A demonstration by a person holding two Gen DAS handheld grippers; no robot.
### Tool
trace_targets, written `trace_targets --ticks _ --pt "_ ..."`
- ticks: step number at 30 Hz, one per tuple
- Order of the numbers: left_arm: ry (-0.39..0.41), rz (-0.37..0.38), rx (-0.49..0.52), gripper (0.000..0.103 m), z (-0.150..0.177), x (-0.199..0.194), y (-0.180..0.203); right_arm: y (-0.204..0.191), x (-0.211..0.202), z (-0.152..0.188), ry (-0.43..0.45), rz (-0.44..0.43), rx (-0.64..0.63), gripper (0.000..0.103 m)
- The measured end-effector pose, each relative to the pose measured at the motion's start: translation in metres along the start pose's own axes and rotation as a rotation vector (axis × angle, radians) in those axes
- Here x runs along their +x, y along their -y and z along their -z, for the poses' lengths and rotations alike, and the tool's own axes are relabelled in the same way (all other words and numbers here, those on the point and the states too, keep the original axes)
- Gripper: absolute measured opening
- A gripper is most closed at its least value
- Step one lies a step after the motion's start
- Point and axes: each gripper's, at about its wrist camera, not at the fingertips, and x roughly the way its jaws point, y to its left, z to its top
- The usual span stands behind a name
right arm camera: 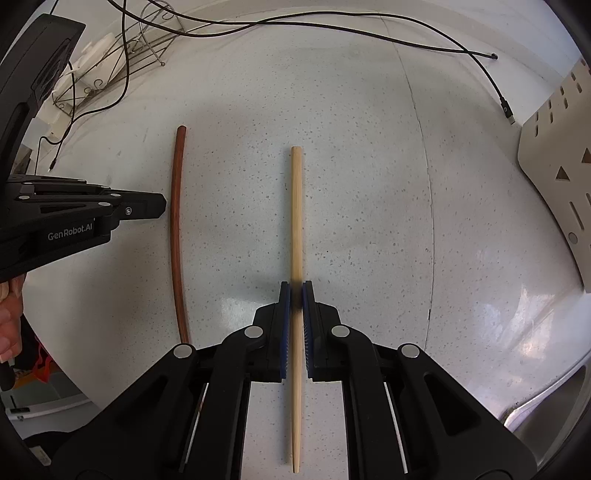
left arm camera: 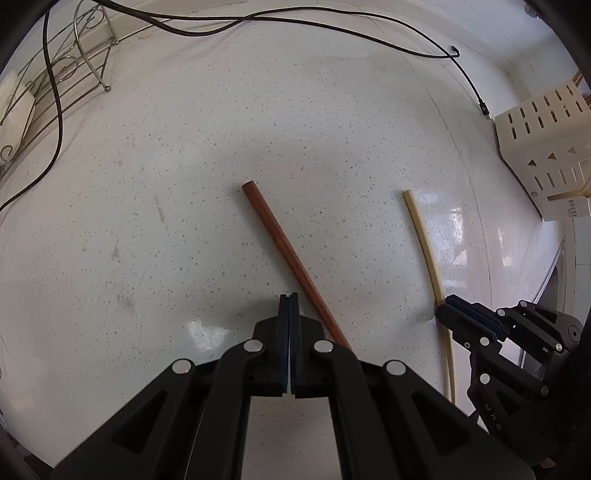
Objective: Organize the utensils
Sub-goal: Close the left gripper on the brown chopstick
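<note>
Two chopsticks lie on the speckled white counter [left arm camera: 166,221]. The reddish-brown chopstick [left arm camera: 280,243] runs diagonally, just right of my left gripper [left arm camera: 289,297], which is shut with nothing between its pads. In the right wrist view the same brown chopstick [right arm camera: 176,221] lies beside the left gripper [right arm camera: 162,208]; whether they touch I cannot tell. The pale bamboo chopstick [right arm camera: 296,206] runs straight between the pads of my right gripper [right arm camera: 296,288], which is shut on it around mid-length. The left wrist view shows the right gripper [left arm camera: 445,304] pinching that pale chopstick [left arm camera: 421,236].
A cream perforated utensil holder [left arm camera: 543,147] stands at the right, also in the right wrist view [right arm camera: 554,177]. A wire rack [left arm camera: 66,74] sits at the back left. A black cable [left arm camera: 332,26] trails across the back. A metal sink rim [right arm camera: 546,398] shows at lower right.
</note>
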Motion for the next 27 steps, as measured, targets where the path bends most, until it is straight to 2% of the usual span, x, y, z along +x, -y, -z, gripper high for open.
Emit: trace_targets --ticks 5,7,10,12,24,27 --pt "-0.018 0.040 -0.042 0.001 -0.004 -0.002 -0.005 0.000 0.000 0.000 0.005 -0.005 0.004 0.006" --pt "-0.027 0.047 -0.062 0.013 -0.004 -0.001 -0.006 0.001 0.000 0.001 0.006 -0.007 0.008 0.006" --pt "-0.055 0.071 -0.096 0.025 -0.007 0.003 -0.005 0.004 0.000 0.001 0.006 -0.010 0.011 0.006" --pt "-0.056 0.053 -0.102 0.027 -0.010 0.005 -0.002 0.002 0.001 0.000 0.007 -0.011 0.017 0.006" --pt "-0.078 -0.072 -0.148 0.027 -0.025 0.011 0.033 0.008 -0.001 0.004 0.021 -0.037 0.035 0.006" --pt "-0.080 -0.099 -0.136 0.024 -0.028 0.013 0.041 0.009 -0.001 0.006 0.022 -0.047 0.039 0.006"
